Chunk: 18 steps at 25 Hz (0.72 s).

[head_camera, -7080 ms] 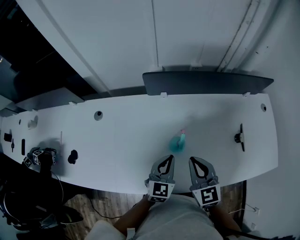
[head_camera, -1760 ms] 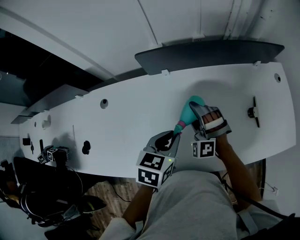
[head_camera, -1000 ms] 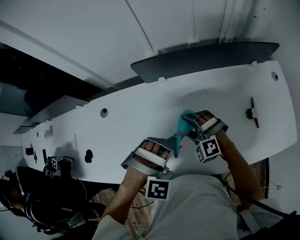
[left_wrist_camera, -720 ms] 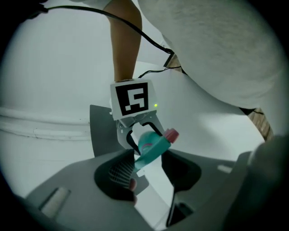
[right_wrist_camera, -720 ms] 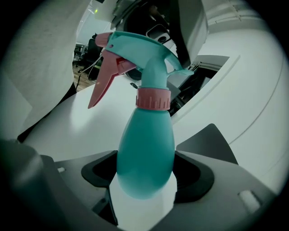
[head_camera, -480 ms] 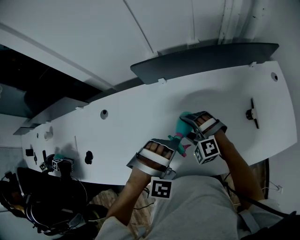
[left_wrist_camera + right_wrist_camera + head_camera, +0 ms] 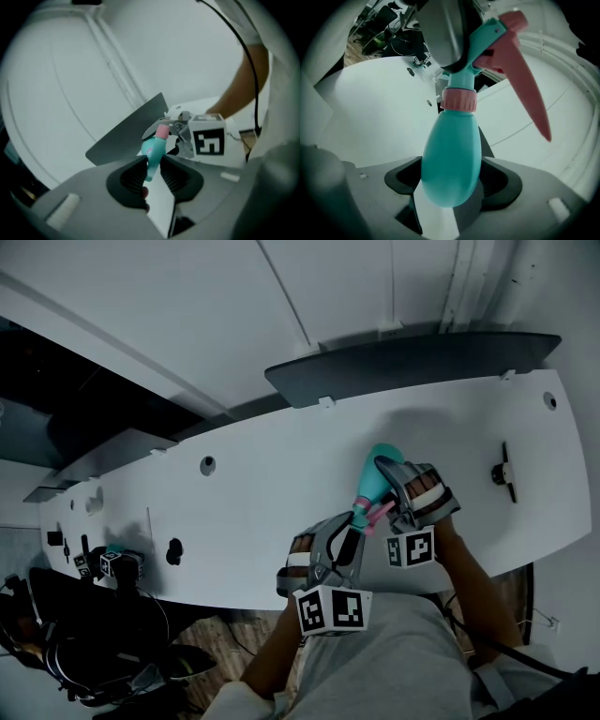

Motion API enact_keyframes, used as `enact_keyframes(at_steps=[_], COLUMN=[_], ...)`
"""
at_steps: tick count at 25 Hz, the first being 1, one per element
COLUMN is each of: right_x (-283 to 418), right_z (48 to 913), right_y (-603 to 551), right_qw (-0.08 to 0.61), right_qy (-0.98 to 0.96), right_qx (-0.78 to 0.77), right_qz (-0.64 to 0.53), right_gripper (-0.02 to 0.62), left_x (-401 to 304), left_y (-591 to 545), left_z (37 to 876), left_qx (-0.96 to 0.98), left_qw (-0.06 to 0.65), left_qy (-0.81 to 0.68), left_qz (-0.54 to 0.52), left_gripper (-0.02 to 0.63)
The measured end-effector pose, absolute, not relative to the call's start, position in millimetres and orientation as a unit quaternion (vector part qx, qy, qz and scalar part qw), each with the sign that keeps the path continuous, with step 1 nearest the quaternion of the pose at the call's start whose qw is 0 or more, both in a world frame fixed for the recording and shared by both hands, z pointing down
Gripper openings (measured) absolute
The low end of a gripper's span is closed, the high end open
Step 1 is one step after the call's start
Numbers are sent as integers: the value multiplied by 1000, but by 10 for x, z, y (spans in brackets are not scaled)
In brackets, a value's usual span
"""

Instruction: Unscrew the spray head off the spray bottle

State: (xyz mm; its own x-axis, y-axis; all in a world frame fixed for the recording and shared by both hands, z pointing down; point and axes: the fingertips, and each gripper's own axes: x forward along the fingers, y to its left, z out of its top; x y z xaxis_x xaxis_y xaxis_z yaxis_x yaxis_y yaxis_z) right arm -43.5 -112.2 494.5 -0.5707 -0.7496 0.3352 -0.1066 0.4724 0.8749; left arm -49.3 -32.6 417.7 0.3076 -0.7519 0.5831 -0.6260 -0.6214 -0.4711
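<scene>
I see the long white table (image 7: 234,512) running across my head view from 8 o'clock to 2 o'clock, with a dark panel (image 7: 412,367) along its far edge at 1 o'clock. The right gripper (image 7: 451,183) comes in from 5 o'clock, and its jaws are clamped on the round belly of the teal spray bottle (image 7: 380,474). That bottle is held over the table at about 3 o'clock from centre, tilted with its base toward 1 o'clock and its neck toward 7 o'clock. The left gripper (image 7: 153,168) reaches up from 6 o'clock. Its jaws have just been closing, and they now pinch the teal spray head (image 7: 487,35) between them. A pink collar (image 7: 459,99) joins head and bottle, and the pink trigger (image 7: 525,79) juts toward 4 o'clock in the right gripper view.
</scene>
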Motion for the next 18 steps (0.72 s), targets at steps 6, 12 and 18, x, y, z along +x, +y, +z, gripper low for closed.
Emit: enact_keyframes(at_steps=[6,12,18], right_x=[-375,-379,-443], right_z=[4830,4843,5004], right_y=[-1145,-1127,-1090], right_qw=[354,358,365], right_qy=[-751,-745,-793], right_qx=[318,318,282], right_qz=[-458,-465,-397], right_gripper=[382,382,382], left_x=[-548,-634,-560], left_y=[-341,-321,-293], left_z=[4145,4212,4167], left_qx=[-825,-797,-818], left_qw=[-134,-329,-267], left_qy=[482,490,484], left_qz=[-262,-126,-159], left_gripper=[83,81,106])
